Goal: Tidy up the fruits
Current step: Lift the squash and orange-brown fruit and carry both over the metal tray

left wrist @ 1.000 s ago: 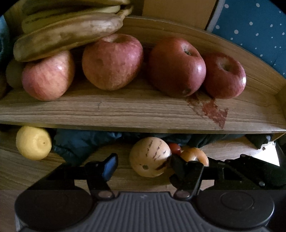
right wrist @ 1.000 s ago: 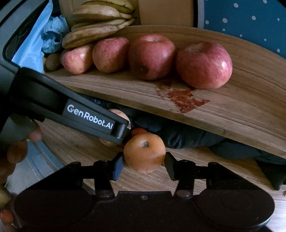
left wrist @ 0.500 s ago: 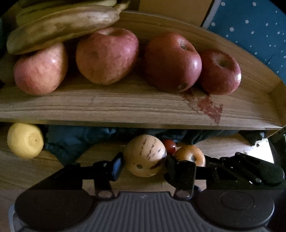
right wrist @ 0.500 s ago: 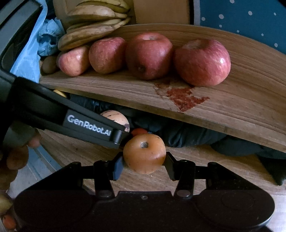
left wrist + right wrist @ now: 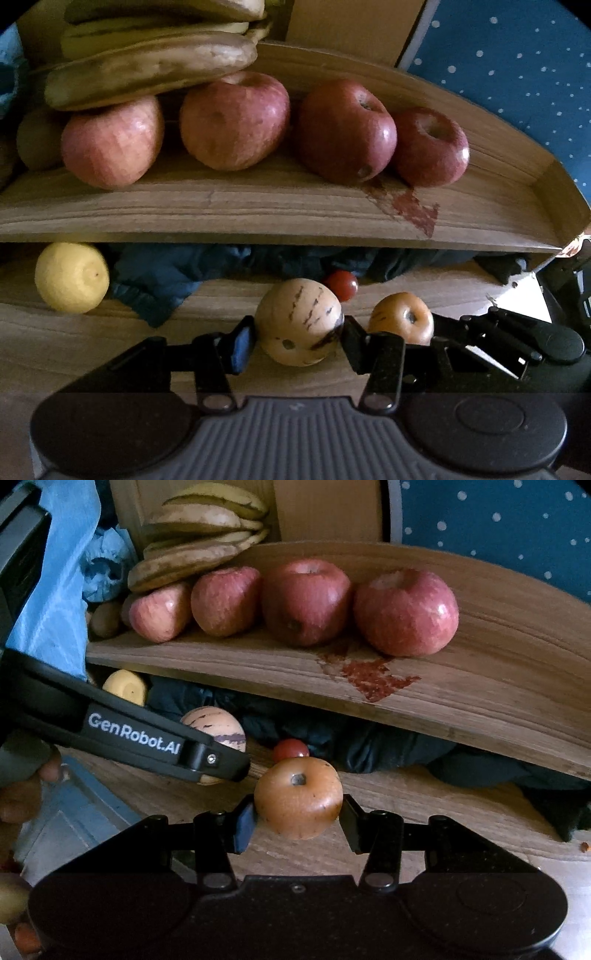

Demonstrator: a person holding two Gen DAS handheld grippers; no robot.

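My left gripper (image 5: 298,341) is shut on a pale round fruit with dark purple stripes (image 5: 299,317), its pads pressed on both sides just above the lower wooden board (image 5: 92,332). My right gripper (image 5: 297,823) is shut on an orange persimmon-like fruit (image 5: 297,797), stem upward. Both held fruits hang side by side; in the right wrist view the striped fruit (image 5: 216,723) shows behind the left gripper's finger (image 5: 147,738). A small red tomato (image 5: 341,284) lies just behind them.
Several red apples (image 5: 236,118) line the upper wooden shelf (image 5: 258,206), with bananas (image 5: 147,70) stacked on the left ones. A red stain (image 5: 410,206) marks the shelf. Below, a lemon (image 5: 72,277) sits left beside dark blue cloth (image 5: 166,273). A hand (image 5: 22,790) grips the left tool.
The left jaws have closed from wide apart onto the striped fruit, and the left gripper has shifted a little with it. The right gripper keeps its hold on the orange fruit.
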